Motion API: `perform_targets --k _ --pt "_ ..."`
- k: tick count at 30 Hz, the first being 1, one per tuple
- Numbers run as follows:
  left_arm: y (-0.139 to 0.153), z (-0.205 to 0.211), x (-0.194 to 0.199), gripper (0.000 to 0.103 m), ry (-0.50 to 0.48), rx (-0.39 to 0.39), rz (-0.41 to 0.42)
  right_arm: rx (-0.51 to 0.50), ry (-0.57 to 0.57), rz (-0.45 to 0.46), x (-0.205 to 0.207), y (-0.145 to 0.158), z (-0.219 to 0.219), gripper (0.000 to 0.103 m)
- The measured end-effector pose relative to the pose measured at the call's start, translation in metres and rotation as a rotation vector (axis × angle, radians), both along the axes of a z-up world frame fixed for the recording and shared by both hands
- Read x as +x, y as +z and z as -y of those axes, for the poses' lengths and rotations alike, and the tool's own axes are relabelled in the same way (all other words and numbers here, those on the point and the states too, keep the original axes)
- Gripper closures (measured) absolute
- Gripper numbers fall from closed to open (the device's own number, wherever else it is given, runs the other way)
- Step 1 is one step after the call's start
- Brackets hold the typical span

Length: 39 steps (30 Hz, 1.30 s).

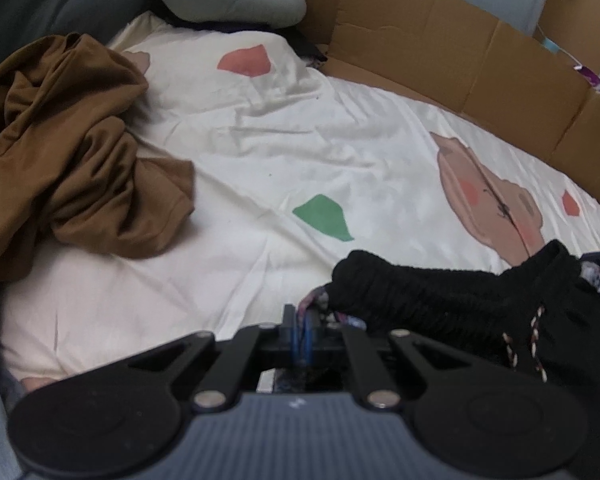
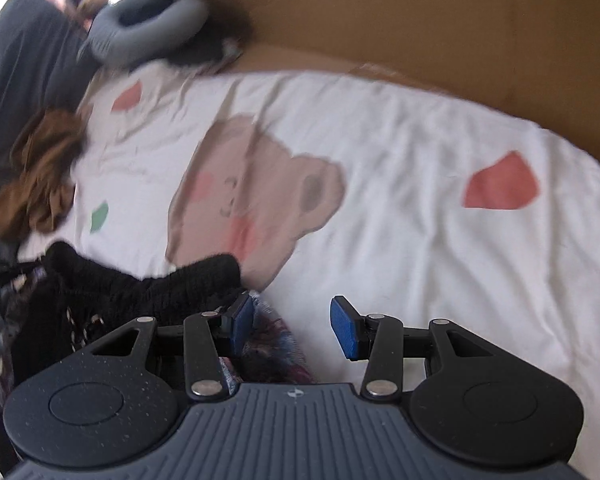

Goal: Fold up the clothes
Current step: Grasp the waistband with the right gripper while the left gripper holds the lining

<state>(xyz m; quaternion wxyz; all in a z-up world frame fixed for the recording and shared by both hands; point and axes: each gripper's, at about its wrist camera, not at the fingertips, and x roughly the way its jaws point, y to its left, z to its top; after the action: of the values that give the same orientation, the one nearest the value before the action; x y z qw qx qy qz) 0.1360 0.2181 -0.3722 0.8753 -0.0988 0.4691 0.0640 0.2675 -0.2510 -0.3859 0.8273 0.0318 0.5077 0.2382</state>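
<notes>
Left fingers (image 1: 305, 334) clamp the black garment (image 1: 440, 300); right fingers (image 2: 292, 330) stand apart, empty.

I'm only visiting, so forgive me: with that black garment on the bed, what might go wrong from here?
1. The left hand-held gripper is shut on only an edge of the black garment, so it may slip out.
2. The right hand-held gripper is open beside the bunched cloth, so it may close on the wrong layer or on the bedsheet.
3. The brown garment lies crumpled close by, leaving less room to spread things flat.
</notes>
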Motion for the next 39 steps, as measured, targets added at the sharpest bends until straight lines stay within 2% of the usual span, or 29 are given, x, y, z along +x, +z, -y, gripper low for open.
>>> perform_targets --k 6,10,17,20,22,31,32,34,37,39 --pt "-0.005 -0.002 0.001 0.1 -0.002 -0.001 -0.012 -0.091 0.135 -0.041 0.007 -0.015 -0.02 0.053" --pt "-0.008 -0.002 0.001 0.1 0.001 -0.001 -0.021 -0.111 0.199 -0.06 0.008 -0.021 -0.028 0.054" --pt "-0.015 -0.003 -0.001 0.1 -0.01 0.007 -0.044 -0.167 0.291 -0.01 -0.006 -0.02 -0.044 0.054" --pt "-0.018 -0.004 -0.001 0.1 -0.01 0.003 -0.056 -0.171 0.335 0.043 -0.014 -0.014 -0.049 0.061" --pt "-0.02 -0.005 0.0 0.1 -0.006 -0.001 -0.062 -0.143 0.338 0.041 -0.015 -0.012 -0.052 0.066" --pt "-0.029 -0.003 0.005 0.1 -0.003 -0.002 -0.079 -0.135 0.376 0.023 -0.017 -0.025 -0.063 0.067" --pt "-0.028 -0.004 0.005 0.1 -0.002 0.0 -0.075 -0.151 0.39 0.035 -0.02 -0.024 -0.068 0.076" --pt "-0.027 -0.003 0.006 0.1 -0.001 0.005 -0.067 -0.168 0.39 0.046 -0.026 -0.023 -0.072 0.087" --pt "-0.019 0.0 0.004 0.1 -0.013 0.04 -0.043 -0.167 0.36 0.054 -0.03 -0.018 -0.07 0.094" --pt "-0.006 0.003 0.004 0.1 -0.028 0.071 0.002 -0.159 0.329 0.069 -0.034 -0.011 -0.065 0.096"
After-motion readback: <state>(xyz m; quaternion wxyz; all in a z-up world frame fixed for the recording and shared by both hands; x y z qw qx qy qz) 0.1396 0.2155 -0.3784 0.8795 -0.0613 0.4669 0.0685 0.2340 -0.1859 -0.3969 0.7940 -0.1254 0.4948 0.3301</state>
